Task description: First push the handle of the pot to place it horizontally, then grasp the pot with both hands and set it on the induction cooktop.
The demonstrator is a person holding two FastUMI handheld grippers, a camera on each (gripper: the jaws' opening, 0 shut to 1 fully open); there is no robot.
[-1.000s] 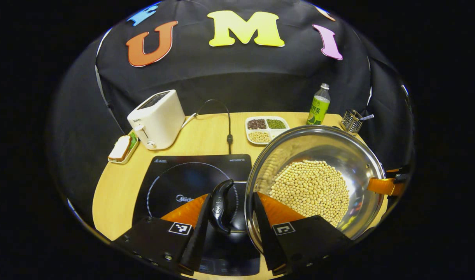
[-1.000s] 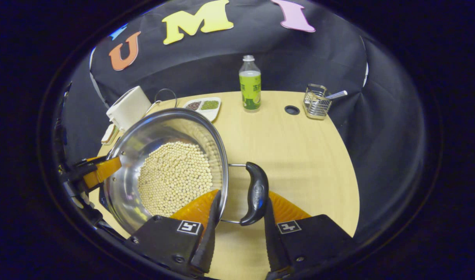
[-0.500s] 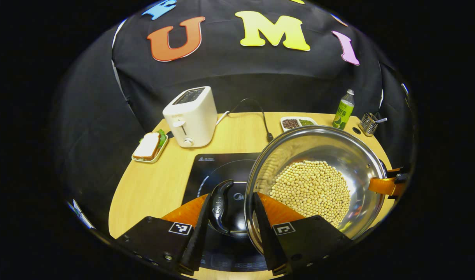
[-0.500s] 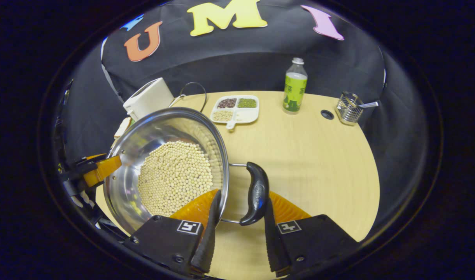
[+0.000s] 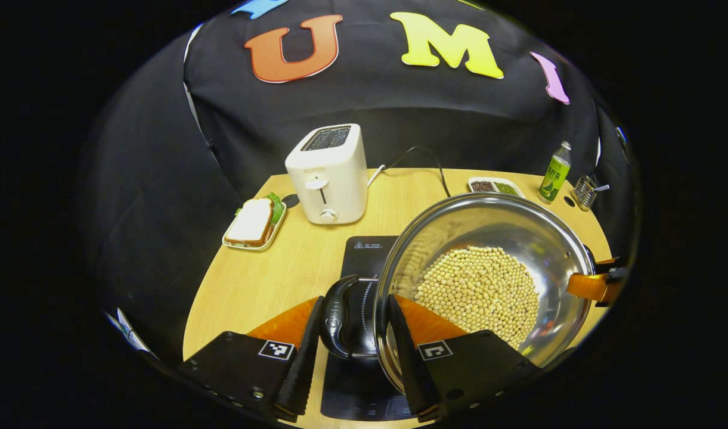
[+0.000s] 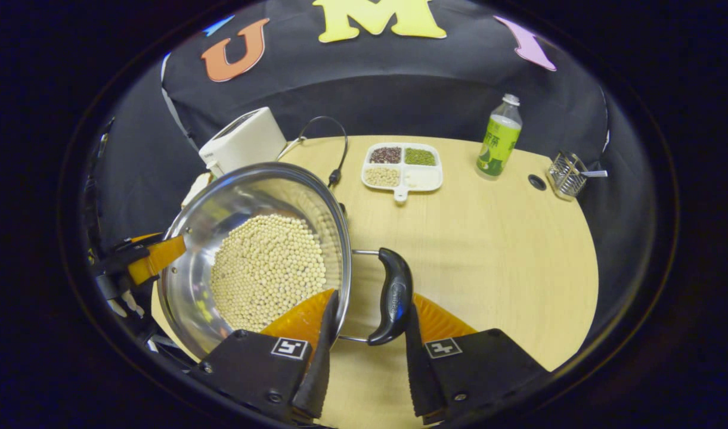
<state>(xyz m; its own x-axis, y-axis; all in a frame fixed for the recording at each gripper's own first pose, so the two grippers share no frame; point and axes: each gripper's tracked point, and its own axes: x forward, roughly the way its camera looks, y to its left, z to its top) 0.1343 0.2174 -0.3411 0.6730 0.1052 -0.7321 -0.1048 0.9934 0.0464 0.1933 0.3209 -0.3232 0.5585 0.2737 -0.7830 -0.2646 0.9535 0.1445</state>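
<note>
In the left gripper view, going from the left of the frame, I saw a sandwich on a small pale tray (image 5: 253, 223) at middle left, then a white two-slot toaster (image 5: 330, 174) just beside it on the light wooden table (image 5: 244, 286). At lower centre my left gripper (image 5: 348, 351) had its fingers narrowed on the black curved side handle (image 5: 338, 316) of the shiny steel pot (image 5: 489, 286); both fingers looked pressed against that handle. Under them lay the black glass induction cooktop (image 5: 364, 262), with the pot, full of pale round beans (image 5: 480, 292), over its right part; whether it rested there I could not tell. At far right sat a green-labelled bottle (image 5: 554, 179).

In the right gripper view the pot (image 6: 220, 214) filled the lower left, the left gripper (image 6: 140, 262) at its far rim. At bottom centre my right gripper (image 6: 366, 357) was closed on the other black handle (image 6: 392, 297), fingers against both its sides. Further right along the top stood a white divided dish of grains (image 6: 404, 167) and a wire holder (image 6: 568, 174).
</note>
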